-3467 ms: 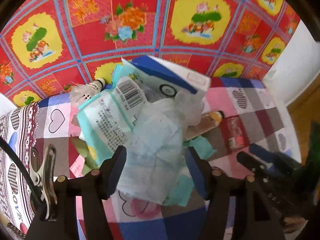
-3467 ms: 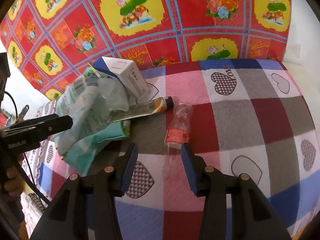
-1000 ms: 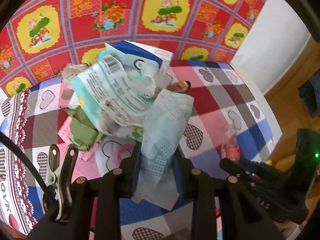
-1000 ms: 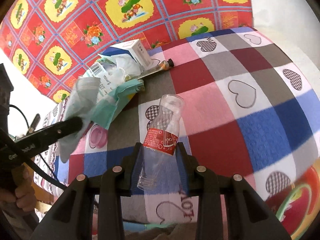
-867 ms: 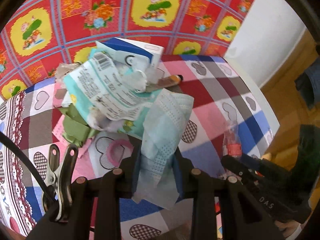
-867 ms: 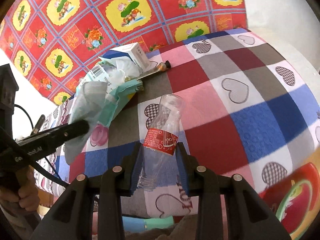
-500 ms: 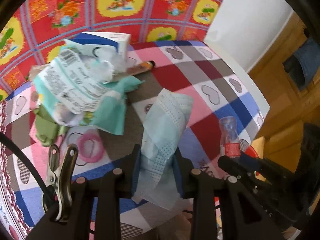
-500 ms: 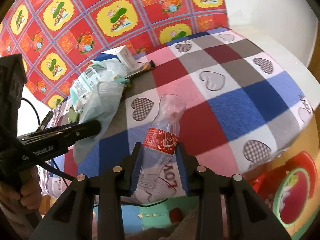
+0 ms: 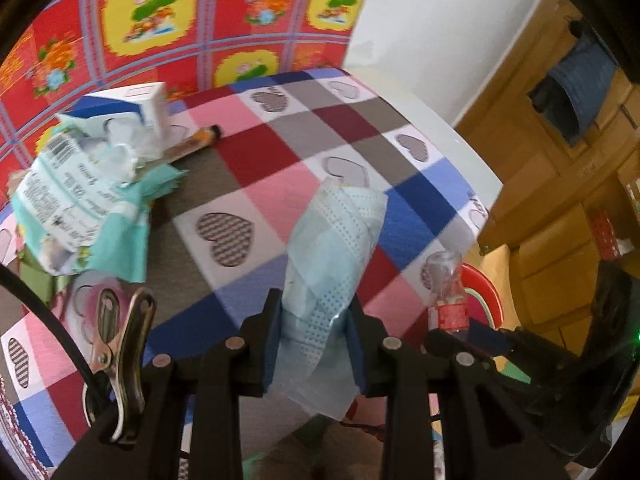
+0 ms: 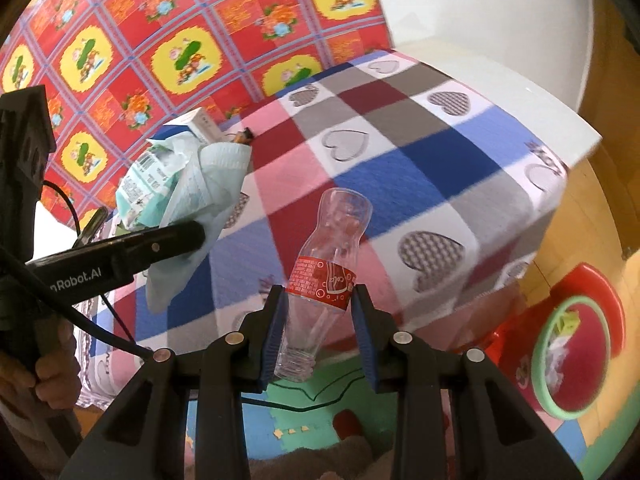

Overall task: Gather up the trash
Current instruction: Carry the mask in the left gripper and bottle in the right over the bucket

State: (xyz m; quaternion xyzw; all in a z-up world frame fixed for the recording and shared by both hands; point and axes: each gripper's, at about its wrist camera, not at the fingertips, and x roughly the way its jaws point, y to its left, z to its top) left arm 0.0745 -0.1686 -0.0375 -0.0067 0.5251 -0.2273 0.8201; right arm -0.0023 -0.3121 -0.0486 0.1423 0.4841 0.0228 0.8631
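Between the left gripper's (image 9: 314,328) clenched jaws hangs a pale blue face mask (image 9: 332,248); the right gripper (image 10: 320,322) clamps a clear plastic bottle (image 10: 328,268) at its red label. Both are held above the checkered counter (image 10: 432,160) edge; remaining trash (image 9: 88,184) lies beyond.

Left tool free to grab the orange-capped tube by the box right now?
Probably not. The left tool is shut on the blue face mask, lifted clear of the table. The tube lies exposed beside the white box, but the mask must be dropped first.
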